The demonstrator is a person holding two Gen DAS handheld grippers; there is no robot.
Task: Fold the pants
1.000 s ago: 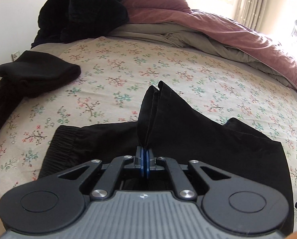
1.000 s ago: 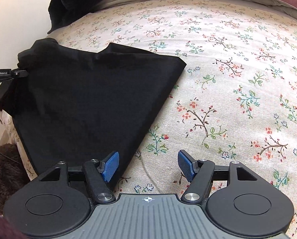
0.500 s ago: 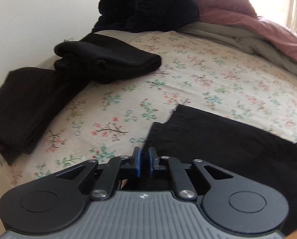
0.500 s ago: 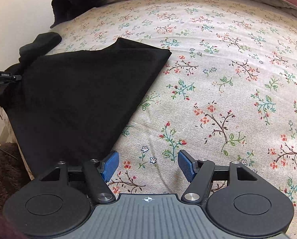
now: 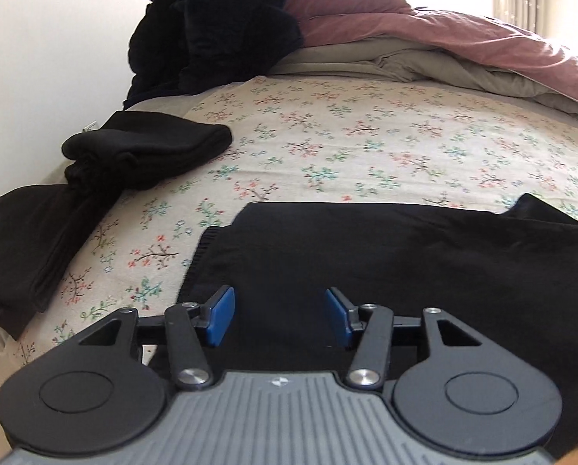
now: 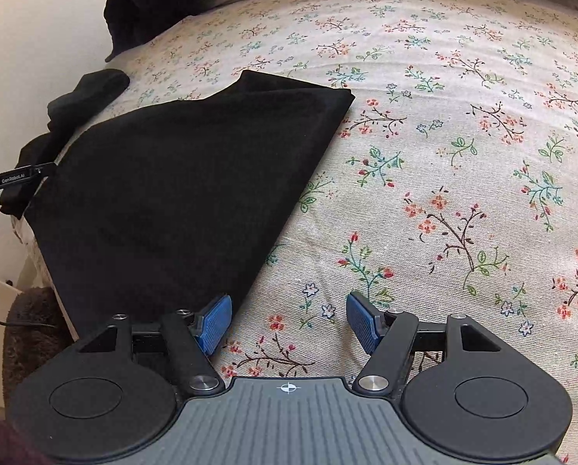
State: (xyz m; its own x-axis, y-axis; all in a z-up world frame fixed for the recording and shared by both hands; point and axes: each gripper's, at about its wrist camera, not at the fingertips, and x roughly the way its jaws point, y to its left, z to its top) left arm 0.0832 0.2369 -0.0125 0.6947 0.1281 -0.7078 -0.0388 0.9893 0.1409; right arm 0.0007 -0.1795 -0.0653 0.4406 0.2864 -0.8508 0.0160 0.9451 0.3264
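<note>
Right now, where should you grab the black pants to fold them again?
Probably the ribbed waistband corner of the black pants, coming from the bare floral sheet on the left: that edge is free and thick, while the middle lies flat with nothing to pinch.

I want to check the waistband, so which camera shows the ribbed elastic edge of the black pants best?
The left wrist view. The ribbed waistband sits just beyond the open left gripper, its gathered edge clear against the floral sheet. The right wrist view shows the folded black pants whole, but that end lies at the frame's far left, too dark to read.
</note>
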